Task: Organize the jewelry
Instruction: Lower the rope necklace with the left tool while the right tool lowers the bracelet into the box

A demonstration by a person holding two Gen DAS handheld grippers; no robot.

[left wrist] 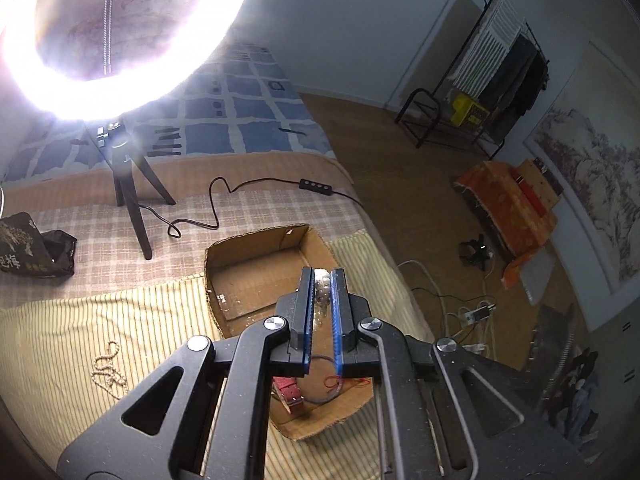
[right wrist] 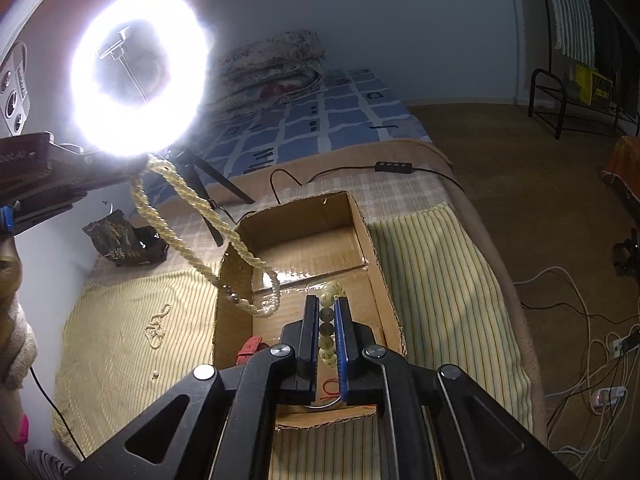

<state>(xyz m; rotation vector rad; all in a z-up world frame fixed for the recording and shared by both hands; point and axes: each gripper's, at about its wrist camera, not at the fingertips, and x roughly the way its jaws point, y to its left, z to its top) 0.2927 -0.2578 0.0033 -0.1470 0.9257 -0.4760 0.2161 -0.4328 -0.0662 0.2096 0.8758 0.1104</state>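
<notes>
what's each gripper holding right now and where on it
Right gripper: a bead bracelet, several beads pinched between the fingers. Left gripper: a twisted pearl necklace, gripped at one end, the rest dangling over the cardboard box.

The twisted pearl rope (right wrist: 192,216) hangs across the cardboard box's (right wrist: 380,264) left wall; its right side lies open.
</notes>
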